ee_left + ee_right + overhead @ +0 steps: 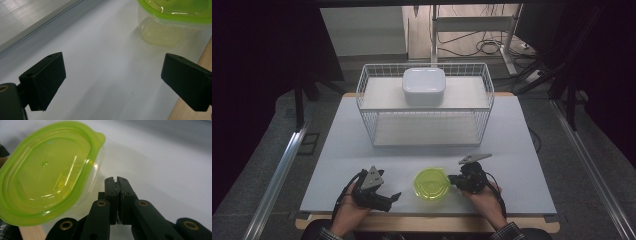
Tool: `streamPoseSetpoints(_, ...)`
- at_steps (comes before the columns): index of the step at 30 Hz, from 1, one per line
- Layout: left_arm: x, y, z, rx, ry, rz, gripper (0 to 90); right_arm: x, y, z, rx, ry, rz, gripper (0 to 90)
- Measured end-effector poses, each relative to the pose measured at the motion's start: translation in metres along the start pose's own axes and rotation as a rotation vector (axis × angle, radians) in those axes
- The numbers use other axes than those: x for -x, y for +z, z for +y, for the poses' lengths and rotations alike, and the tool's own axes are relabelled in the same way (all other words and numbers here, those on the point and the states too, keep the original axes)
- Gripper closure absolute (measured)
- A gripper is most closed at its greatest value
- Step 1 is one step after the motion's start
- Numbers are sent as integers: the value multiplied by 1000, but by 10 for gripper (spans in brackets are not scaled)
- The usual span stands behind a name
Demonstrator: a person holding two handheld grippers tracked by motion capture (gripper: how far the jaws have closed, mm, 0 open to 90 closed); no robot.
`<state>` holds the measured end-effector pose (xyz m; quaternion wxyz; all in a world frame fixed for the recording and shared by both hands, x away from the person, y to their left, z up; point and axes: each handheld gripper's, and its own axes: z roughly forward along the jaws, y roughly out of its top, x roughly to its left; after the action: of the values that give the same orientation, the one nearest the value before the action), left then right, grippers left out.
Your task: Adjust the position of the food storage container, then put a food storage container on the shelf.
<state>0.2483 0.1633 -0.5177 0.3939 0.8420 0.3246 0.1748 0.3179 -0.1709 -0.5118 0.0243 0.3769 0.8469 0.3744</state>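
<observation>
A clear tub with a lime-green lid [432, 184] stands near the front edge of the white table [512, 150]. My right gripper [453, 180] lies just right of it, pointing at its side. In the right gripper view its jaws [117, 180] are shut with nothing between them, close beside the tub [47, 175]; whether they touch it I cannot tell. My left gripper [393, 199] rests left of the tub and is open. In the left gripper view its jaws [112, 80] stand wide apart over bare table, with the tub [175, 15] farther off.
A white wire rack [367, 100] stands across the back of the table, with a white lidded box [424, 85] on its upper shelf. The table's wooden front edge [205, 57] runs close to my left gripper.
</observation>
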Motion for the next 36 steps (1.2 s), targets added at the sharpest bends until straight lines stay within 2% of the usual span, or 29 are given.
streamPoseSetpoints(5,0,-1,0,-6,-3,0,56,5,-9,-1,16,-26,-55,804)
streamPoseSetpoints(10,-1,-2,1,-15,-16,-13,62,9,-23,-1,61,-75,-112,645)
streamPoseSetpoints(17,1,0,1,-20,-4,-11,62,14,-39,-6,137,-92,-138,401)
streamPoseSetpoints(20,1,0,1,-20,-1,-7,62,18,-45,-8,180,-87,-125,274)
streamPoseSetpoints(28,2,1,0,-20,5,-6,61,20,-47,-10,212,-97,-125,169)
streamPoseSetpoints(36,1,1,0,-20,6,-5,61,17,-43,-9,209,-105,-127,98)
